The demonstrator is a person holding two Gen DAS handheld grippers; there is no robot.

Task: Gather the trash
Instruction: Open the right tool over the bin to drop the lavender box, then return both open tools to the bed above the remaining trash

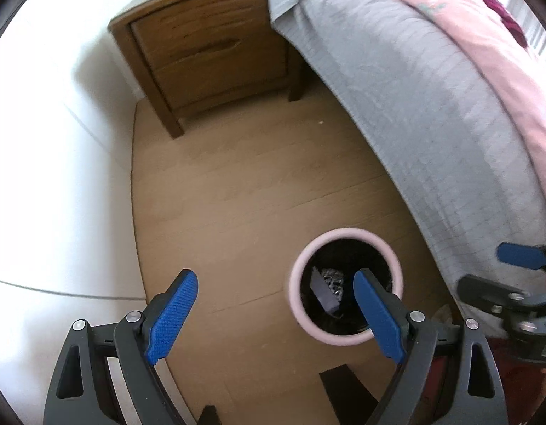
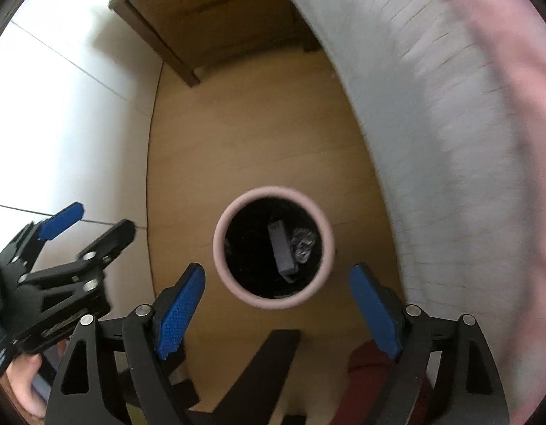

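No writing is legible; both the left tongs (image 1: pixel 274 313) and right tongs (image 2: pixel 276 311) hang spread apart, empty, above the round pink-rimmed, black-lined waste bin (image 2: pixel 234 283).

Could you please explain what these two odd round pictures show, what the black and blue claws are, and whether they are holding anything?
These are no robot arms: a person holds a two-finger gripper in each hand, and each carries a fisheye camera looking along its fingers, which bends the picture round. One picture looks out from the left gripper, the other from the right gripper; each also catches the other at its edge. Both stand open and hold nothing. Below them, on the wooden floor, stands a pink-rimmed trash bin with a black liner; inside lie a dark flat piece and a crumpled silvery wrapper. Beside it are a bed and a wooden nightstand.
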